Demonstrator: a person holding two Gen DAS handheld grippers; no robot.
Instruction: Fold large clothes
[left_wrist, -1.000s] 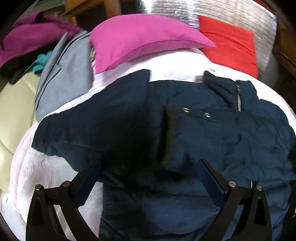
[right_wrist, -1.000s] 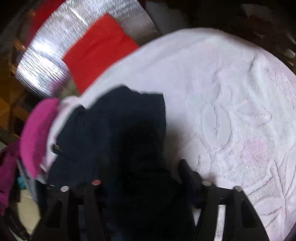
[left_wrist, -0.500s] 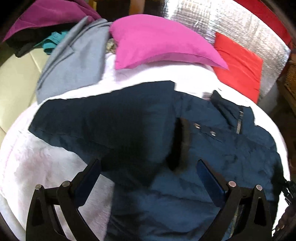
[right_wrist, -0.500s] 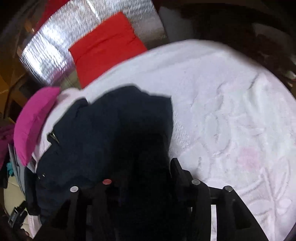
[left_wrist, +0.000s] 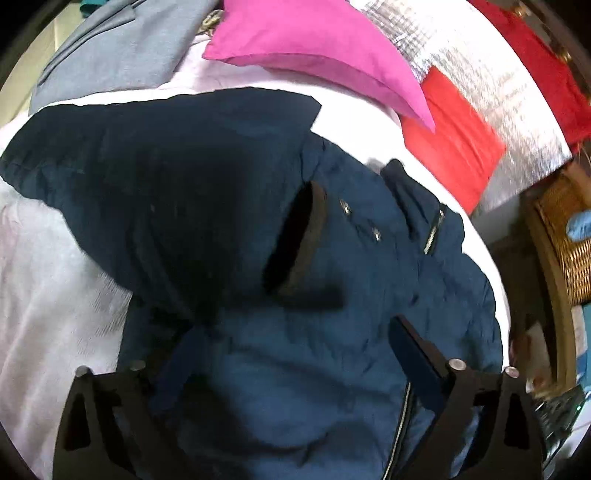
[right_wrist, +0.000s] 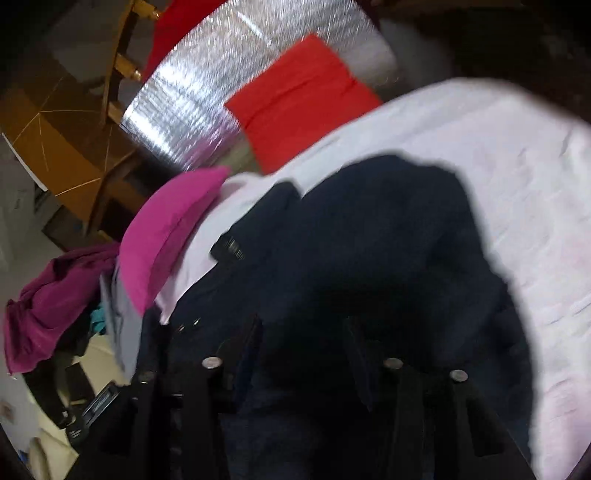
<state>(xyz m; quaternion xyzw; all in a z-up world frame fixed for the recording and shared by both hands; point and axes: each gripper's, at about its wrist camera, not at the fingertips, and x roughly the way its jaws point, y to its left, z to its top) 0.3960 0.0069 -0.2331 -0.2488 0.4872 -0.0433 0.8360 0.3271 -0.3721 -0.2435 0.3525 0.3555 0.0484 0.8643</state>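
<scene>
Two tools work on the navy jacket (left_wrist: 369, 295), which lies on the white bedspread (left_wrist: 55, 295) just ahead. Left tool (left_wrist: 291, 347) hovers spread open; right tool (right_wrist: 303, 332) seems to pinch dark fabric, probably to fold a sleeve inward.

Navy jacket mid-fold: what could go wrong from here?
1. The sleeve folded across the navy jacket lies loose; with the left gripper open above it, it could slide back off.
2. The right gripper is dark against dark cloth, so its grip cannot be confirmed and may miss a layer.
3. The pink pillow sits close to the collar and could snag.
</scene>
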